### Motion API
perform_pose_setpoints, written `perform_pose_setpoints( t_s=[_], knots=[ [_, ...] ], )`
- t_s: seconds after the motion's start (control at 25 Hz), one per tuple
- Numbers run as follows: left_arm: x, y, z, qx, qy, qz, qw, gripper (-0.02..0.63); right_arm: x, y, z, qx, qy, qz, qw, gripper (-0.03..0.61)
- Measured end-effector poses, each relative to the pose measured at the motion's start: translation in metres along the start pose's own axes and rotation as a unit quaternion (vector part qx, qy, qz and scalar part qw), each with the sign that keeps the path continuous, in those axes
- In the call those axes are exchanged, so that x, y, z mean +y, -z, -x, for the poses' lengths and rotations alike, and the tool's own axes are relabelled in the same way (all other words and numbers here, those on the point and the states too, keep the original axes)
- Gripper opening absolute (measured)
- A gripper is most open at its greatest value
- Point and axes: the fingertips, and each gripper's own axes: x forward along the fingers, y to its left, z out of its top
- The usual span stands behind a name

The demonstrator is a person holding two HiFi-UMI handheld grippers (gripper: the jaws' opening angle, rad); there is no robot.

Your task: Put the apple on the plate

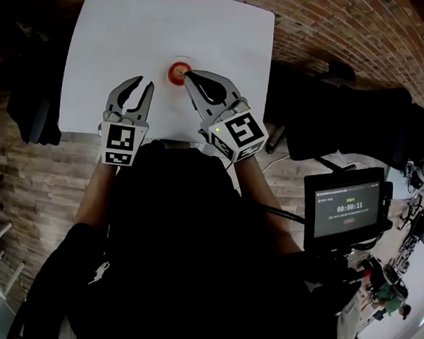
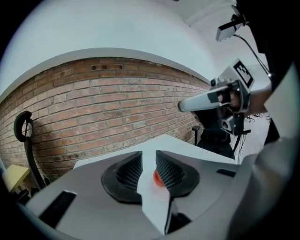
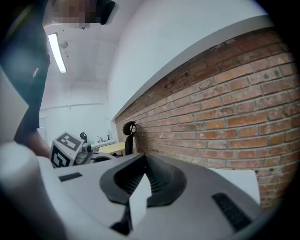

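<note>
Apple (image 1: 178, 71) mid white table (image 1: 112, 42), perhaps already on a small plate, rim too faint to confirm; right gripper (image 1: 190, 75) jaws together, empty, tip just beside apple, likely lining up; left gripper (image 1: 146, 82) slightly agape, holding nothing, off to the side, presumably leaving room.

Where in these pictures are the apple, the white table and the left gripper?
apple (image 1: 178, 71): head view, on its red top.
white table (image 1: 119, 43): head view, on bare surface left of the apple.
left gripper (image 1: 146, 82): head view, midway between the tips of its jaws.
</note>
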Motion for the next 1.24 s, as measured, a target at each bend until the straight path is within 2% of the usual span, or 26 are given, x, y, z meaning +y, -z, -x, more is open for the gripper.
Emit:
perform_pose_setpoints(
  t_s=[0.16,0.36,0.8,1.24],
  knots=[
    [0.003,-0.007,0.017,-0.008,-0.004,0.005,0.9999,0.082,0.004,-0.007,-0.002,-0.004,-0.008,0.004,1.000,0.003],
    [0.007,-0.013,0.025,-0.017,-0.005,0.013,0.9998,0.009,0.002,-0.011,0.000,-0.011,-0.003,0.011,1.000,0.003],
    [0.003,-0.013,0.007,-0.027,0.022,0.040,0.9986,0.006,-0.017,-0.005,0.011,-0.011,0.030,0.008,0.999,0.003],
    [0.005,-0.009,-0.007,-0.014,0.043,0.027,0.9986,0.006,-0.024,-0.004,0.012,-0.007,0.044,0.008,0.999,0.003]
  ],
)
